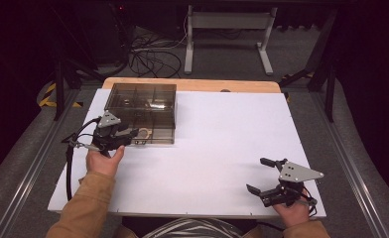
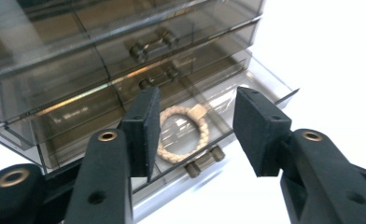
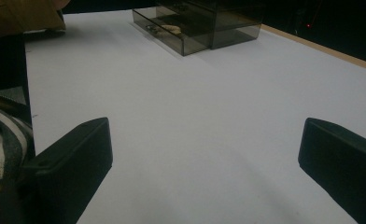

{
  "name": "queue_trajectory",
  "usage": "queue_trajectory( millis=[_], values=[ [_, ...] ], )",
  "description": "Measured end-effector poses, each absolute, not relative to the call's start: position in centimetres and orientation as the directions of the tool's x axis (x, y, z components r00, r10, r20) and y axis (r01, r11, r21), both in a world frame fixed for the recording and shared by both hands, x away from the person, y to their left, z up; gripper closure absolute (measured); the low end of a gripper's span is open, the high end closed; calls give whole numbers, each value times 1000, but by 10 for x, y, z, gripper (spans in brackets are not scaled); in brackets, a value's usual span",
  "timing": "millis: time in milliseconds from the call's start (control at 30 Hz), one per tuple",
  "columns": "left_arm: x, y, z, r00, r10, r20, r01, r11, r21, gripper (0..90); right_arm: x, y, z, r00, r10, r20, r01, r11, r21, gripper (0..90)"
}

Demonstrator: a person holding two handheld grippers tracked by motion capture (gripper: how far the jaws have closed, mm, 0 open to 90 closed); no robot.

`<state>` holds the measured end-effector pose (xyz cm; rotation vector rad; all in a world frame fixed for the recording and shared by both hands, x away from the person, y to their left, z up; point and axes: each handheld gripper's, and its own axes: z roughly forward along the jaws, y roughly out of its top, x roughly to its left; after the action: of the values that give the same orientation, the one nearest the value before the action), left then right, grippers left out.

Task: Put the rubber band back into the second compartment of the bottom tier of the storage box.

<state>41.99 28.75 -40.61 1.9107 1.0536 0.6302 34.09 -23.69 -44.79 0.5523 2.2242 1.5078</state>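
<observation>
Overhead, high view: left gripper (image 1: 133, 133) is hovering at the front of a smoky clear drawer box (image 1: 142, 101), where a pale braided ring (image 1: 144, 132) is lying in the pulled-out bottom drawer (image 1: 150, 135), just past the jaw tips.
High view, other hand: right gripper (image 1: 260, 174) is resting low on the white table (image 1: 217, 144), jaws spread wide and holding nothing, well apart from the box.
Left gripper view, tool: jaws are standing partly apart, gripping nothing; no pad is touching the ring.
Left gripper view, ring: braided ring (image 2: 183, 133) is lying flat on the drawer floor, below and between the two pads (image 2: 146, 126), nearer the left one, with the drawer handle (image 2: 204, 161) closer to the camera.
Left gripper view, advice: judging by this, the step is leaving the ring in the drawer; lifting straight clear keeps the pads off the drawer walls, before pushing the front shut squarely.
Right gripper view: wide-open jaws are framing bare table; the box (image 3: 209, 21) and open drawer (image 3: 172, 35) are sitting far ahead, slightly left of centre.
</observation>
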Motion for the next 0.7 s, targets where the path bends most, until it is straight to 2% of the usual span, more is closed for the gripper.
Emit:
queue_trajectory(
  millis=[200, 367, 533, 700],
  values=[
    [406, 289, -397, 548, 836, 9, 399, -271, 876, 419, 341, -237, -448, -844, 527, -102, 99, 341, 935, 36],
    [398, 287, -392, 568, 823, 16, 374, -275, 885, 384, 341, -237, -448, -844, 527, -100, 101, 340, 935, 35],
    [390, 285, -388, 592, 806, -13, 376, -262, 889, 360, 341, -237, -448, -844, 527, -100, 101, 340, 935, 35],
    [380, 284, -386, 624, 781, -28, 353, -250, 902, 300, 341, -237, -448, -844, 526, -99, 102, 338, 936, 35]
  ],
)
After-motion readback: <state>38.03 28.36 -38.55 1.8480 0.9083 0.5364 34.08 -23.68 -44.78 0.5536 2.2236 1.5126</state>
